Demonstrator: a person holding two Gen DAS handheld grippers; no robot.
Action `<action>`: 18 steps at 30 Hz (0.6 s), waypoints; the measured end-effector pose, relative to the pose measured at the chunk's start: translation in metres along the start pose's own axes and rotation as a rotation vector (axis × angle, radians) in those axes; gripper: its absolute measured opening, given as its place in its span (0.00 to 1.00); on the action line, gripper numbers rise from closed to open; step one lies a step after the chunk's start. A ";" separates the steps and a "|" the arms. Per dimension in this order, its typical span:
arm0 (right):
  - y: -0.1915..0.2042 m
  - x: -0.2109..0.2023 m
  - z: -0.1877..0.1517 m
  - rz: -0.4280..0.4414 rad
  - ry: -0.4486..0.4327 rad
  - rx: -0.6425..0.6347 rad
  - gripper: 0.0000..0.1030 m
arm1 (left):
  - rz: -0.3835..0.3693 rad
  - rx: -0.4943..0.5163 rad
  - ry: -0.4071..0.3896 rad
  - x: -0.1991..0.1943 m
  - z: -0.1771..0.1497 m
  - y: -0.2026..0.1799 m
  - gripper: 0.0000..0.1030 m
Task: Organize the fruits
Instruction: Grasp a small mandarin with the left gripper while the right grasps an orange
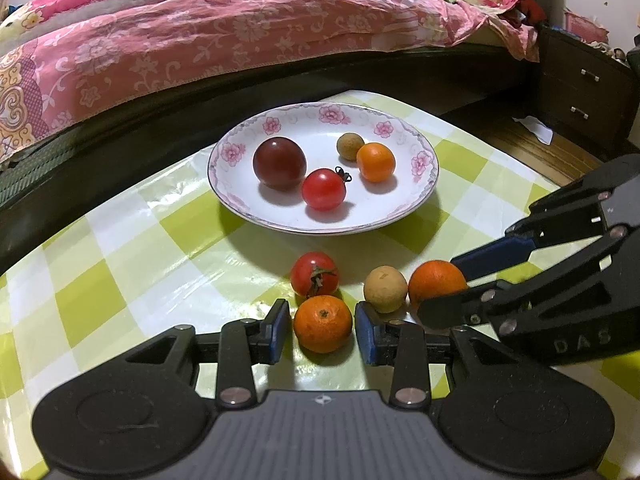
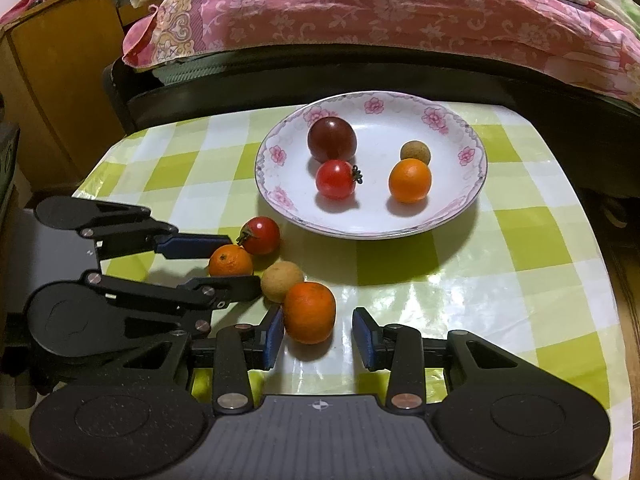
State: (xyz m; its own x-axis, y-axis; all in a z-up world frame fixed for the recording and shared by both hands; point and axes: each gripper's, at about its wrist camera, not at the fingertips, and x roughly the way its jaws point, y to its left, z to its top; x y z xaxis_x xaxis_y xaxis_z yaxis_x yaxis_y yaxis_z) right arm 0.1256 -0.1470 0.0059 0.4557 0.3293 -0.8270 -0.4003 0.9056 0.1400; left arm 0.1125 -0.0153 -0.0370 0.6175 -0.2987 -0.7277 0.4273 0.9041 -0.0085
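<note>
A white floral plate holds a dark red tomato, a red cherry tomato, a small orange and a tan longan. On the checked cloth in front lie a red tomato, a tan longan and two oranges. My left gripper is open around one orange. My right gripper is open around the other orange, whose left side touches the left pad.
The table with the green-and-white checked cloth stands against a bed with a pink floral cover. A dark nightstand stands at the right, a wooden cabinet at the left.
</note>
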 end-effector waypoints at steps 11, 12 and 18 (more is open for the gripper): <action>0.005 0.001 -0.001 0.016 0.020 -0.010 0.21 | -0.004 -0.002 -0.005 -0.002 -0.001 0.000 0.37; 0.005 0.001 -0.001 0.016 0.020 -0.012 0.21 | -0.005 -0.002 -0.005 -0.002 -0.001 0.000 0.37; 0.005 0.000 -0.001 0.005 0.021 -0.022 0.21 | 0.004 -0.001 -0.002 -0.006 -0.003 0.001 0.37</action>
State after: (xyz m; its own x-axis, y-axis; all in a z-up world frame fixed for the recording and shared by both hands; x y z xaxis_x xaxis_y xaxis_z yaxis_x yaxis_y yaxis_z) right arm 0.1228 -0.1423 0.0065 0.4368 0.3282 -0.8376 -0.4202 0.8977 0.1326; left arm 0.1071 -0.0117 -0.0341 0.6203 -0.2955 -0.7266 0.4241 0.9056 -0.0062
